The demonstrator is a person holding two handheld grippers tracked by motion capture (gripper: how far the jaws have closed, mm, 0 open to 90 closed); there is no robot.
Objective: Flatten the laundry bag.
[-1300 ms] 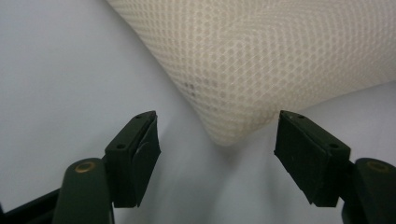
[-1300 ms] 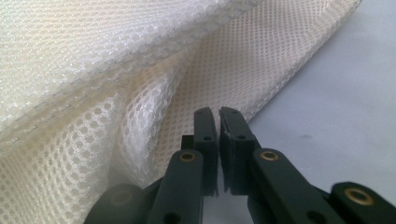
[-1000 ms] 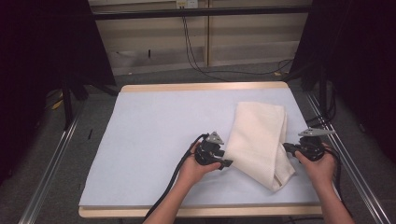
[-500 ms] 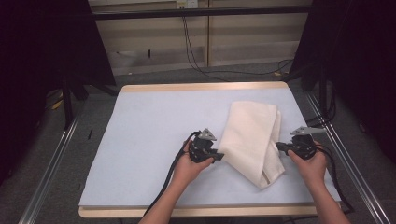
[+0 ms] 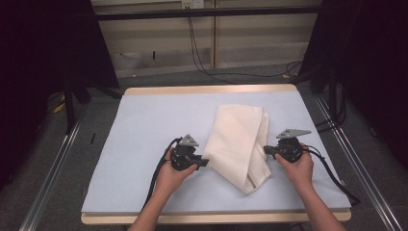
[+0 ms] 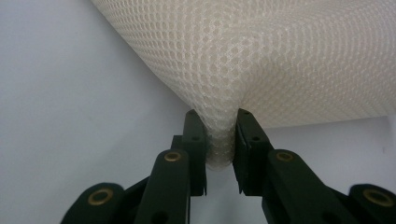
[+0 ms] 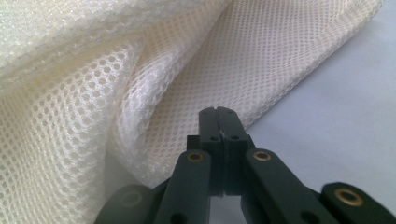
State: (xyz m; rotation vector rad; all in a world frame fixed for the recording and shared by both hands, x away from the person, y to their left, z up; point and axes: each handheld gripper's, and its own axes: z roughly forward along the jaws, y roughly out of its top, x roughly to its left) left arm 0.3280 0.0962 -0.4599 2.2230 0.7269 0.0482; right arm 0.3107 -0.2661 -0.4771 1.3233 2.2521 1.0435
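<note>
Folded mesh cloth [image 5: 239, 144] lies right of centre on the counter [image 5: 144, 125]. Left tongs [image 5: 204, 162], at its nine o'clock edge, have just closed, pinching a fold. Right tongs [image 5: 266, 150], at three o'clock, closed, apparently empty. Advise securing that edge before lifting evenly.

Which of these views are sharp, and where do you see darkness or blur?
High view: evenly lit table, dark surroundings, cloth slightly soft. Left gripper view: mesh sharp near the left gripper, its top edge blurred. Right gripper view: right gripper sharp, mesh at upper left washed out.
</note>
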